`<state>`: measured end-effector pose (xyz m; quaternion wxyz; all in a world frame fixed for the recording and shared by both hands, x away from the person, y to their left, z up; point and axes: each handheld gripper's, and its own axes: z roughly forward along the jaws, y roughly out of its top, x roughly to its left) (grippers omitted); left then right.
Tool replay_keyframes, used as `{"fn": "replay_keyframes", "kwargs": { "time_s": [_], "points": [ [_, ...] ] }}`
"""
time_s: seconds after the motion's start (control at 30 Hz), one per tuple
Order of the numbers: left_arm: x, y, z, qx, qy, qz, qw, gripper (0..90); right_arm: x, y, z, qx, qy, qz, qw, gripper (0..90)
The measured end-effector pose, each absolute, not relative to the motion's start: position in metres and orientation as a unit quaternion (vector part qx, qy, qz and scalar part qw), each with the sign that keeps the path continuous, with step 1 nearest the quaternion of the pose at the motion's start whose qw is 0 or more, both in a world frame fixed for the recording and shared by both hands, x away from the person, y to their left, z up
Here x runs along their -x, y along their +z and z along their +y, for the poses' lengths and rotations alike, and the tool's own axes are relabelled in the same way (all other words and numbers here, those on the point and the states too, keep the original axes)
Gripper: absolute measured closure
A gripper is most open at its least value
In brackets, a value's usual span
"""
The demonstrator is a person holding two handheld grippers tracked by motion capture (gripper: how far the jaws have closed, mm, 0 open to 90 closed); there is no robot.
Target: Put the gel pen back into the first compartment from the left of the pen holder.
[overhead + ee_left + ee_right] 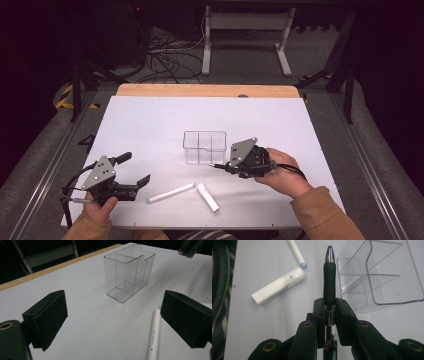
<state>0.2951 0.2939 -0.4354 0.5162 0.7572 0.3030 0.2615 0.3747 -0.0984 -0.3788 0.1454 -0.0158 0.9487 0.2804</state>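
Pen point(329, 275), black grip, silver tip

bright, even light on the white table point(150, 120) — dark surroundings (soft shadows, slight near-lens blur)

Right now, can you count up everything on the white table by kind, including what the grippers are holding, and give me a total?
Clear divided organizer: 1
Black pen with a silver tip, clamped in the right gripper: 1
White pen, lying on the table: 1
White tube-shaped item, lying beside the white pen: 1
Total: 4
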Motion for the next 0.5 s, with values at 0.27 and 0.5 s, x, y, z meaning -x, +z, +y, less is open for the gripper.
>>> {"fn": "replay_keyframes", "kwargs": {
  "time_s": [0.27,0.5],
  "points": [
    [-0.295,-0.435,0.294,-0.757,0.261,0.303,0.517,7.9,-0.372,-0.366,-0.104,-0.005,0.334,0.929,0.157,79.5],
    [-0.295,-0.436,0.293,-0.757,0.259,0.304,0.517,7.9,-0.370,-0.359,-0.107,-0.029,0.393,0.903,0.173,79.4]
  ]
}}
